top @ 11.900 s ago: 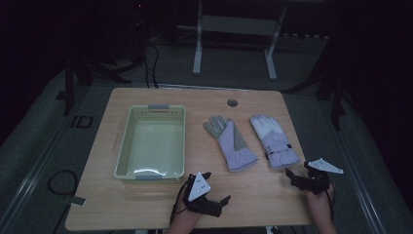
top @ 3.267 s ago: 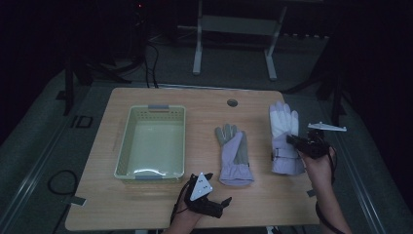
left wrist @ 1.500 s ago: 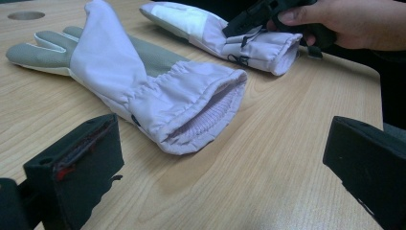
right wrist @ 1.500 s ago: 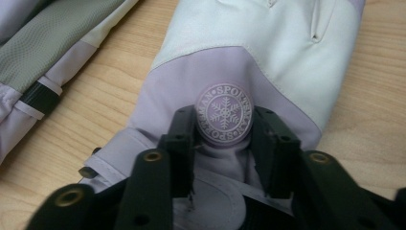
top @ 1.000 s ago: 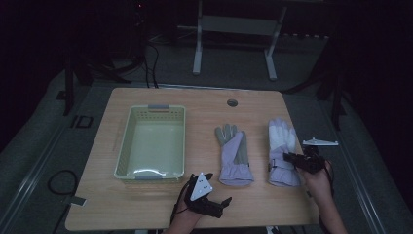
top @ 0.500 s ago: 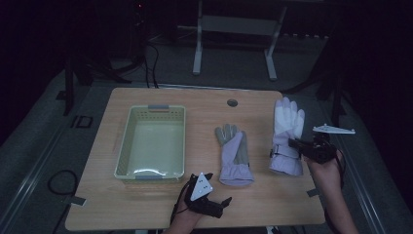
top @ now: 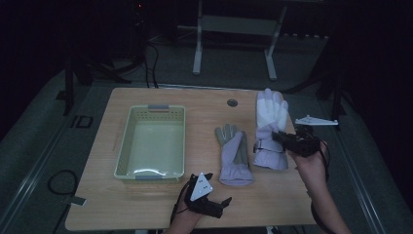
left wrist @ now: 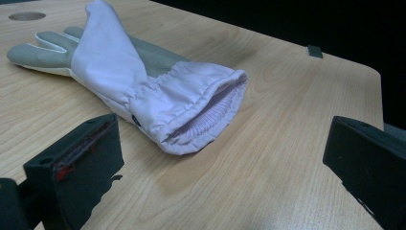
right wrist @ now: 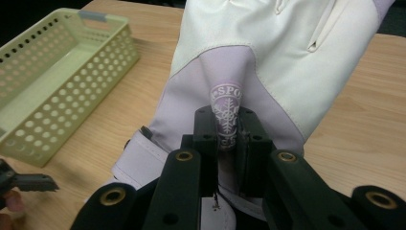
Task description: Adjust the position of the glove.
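Observation:
A white and lavender glove (top: 271,114) lies back-up at the right of the table, fingers pointing to the far edge. My right gripper (top: 278,138) is shut on a pinch of its lavender fabric near the cuff; the fabric (right wrist: 224,125) stands up in a peak between the jaws. The second glove (top: 234,152), grey palm up with a lavender cuff, lies just left of it. Close in front of its open cuff (left wrist: 201,115) my left gripper (top: 217,204) rests near the table's front edge, open, with nothing between its fingers (left wrist: 76,165).
A pale green perforated basket (top: 125,139) stands empty on the left half of the table, and its wall (right wrist: 72,76) is left of the held glove. A round cable hole (top: 232,103) sits near the far edge. The table's right edge is close behind my right hand.
My right gripper has carried the white glove away from me, then a little left toward the other glove. The left gripper and the grey-palmed glove have stayed put.

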`<state>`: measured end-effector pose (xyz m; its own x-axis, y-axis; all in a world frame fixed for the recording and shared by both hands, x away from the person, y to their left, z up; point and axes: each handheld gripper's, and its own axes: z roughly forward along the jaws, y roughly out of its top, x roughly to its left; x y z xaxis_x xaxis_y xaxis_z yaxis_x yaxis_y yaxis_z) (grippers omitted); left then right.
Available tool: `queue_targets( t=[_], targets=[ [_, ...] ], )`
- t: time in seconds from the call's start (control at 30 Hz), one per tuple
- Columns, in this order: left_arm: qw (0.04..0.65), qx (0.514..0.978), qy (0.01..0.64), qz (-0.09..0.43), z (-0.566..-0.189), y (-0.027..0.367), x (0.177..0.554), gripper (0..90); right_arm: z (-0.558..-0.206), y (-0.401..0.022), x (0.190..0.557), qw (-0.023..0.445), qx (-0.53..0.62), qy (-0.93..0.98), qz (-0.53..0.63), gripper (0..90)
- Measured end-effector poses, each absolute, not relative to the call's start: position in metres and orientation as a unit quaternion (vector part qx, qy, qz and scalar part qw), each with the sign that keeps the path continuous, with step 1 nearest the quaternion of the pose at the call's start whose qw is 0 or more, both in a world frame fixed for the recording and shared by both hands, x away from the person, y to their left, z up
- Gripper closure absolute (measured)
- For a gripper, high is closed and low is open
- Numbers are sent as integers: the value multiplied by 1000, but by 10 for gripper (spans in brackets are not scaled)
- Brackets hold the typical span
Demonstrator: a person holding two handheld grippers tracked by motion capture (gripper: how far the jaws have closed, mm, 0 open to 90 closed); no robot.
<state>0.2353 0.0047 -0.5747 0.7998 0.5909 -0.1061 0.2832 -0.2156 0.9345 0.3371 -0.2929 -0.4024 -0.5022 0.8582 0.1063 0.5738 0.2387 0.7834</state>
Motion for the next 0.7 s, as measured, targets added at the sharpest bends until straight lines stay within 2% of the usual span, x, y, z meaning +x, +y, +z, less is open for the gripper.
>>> queue_targets(
  t=[0.37, 0.53, 0.7],
  targets=[
    [559, 767, 283, 139, -575, 5, 235, 1, -415, -238, 335, 148, 450, 778, 412, 808],
    [558, 768, 282, 139, -575, 5, 235, 1, -430, -227, 335, 123, 455, 778, 415, 808],
    [559, 767, 283, 137, -575, 5, 235, 1, -445, -222, 339, 123, 463, 786, 391, 808]
  ],
)
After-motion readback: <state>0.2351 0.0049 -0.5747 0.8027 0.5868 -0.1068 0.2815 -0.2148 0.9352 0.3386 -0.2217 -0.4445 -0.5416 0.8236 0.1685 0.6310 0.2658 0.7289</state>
